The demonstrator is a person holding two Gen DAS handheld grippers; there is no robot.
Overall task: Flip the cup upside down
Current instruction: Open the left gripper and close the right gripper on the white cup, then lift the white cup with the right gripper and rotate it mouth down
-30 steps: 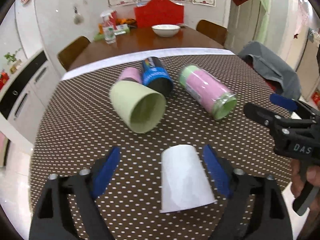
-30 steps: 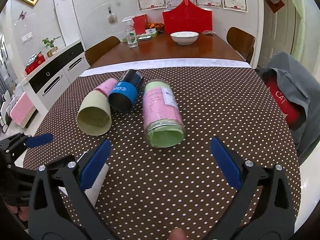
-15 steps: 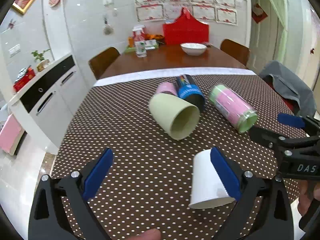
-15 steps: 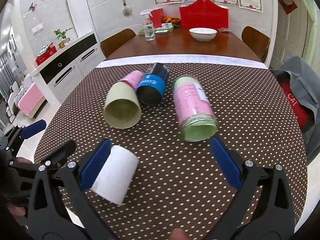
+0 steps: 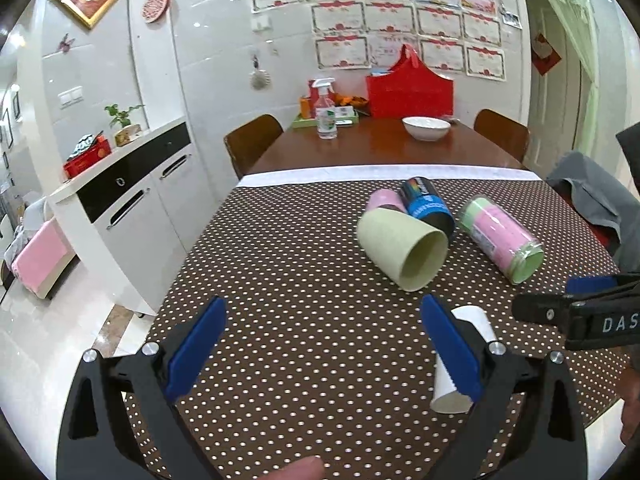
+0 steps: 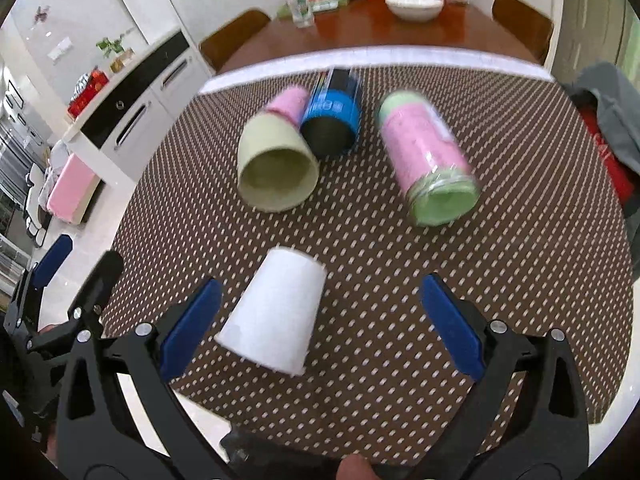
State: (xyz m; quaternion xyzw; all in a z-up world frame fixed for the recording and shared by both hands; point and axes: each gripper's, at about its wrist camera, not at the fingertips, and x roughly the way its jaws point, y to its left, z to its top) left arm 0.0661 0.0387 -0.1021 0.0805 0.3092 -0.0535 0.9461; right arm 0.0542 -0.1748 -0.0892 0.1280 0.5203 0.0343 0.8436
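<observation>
A white paper cup (image 6: 276,312) stands upside down on the dotted tablecloth, near the front edge. In the left wrist view it (image 5: 476,322) shows partly behind my left gripper's right finger. My left gripper (image 5: 324,344) is open and empty, to the left of the cup. My right gripper (image 6: 320,324) is open and empty, with the cup between its fingers, closer to the left one. The right gripper also shows at the right edge of the left wrist view (image 5: 580,312).
A pale green cup (image 6: 276,168), a pink cup (image 6: 288,102), a blue and black cup (image 6: 332,116) and a pink and green jar (image 6: 430,160) lie on their sides mid-table. A white cabinet (image 5: 132,208) stands left. A grey jacket (image 5: 592,196) hangs right.
My left gripper has swung left and back, away from the white cup. My right gripper has moved left and forward, so the cup now sits between its fingers.
</observation>
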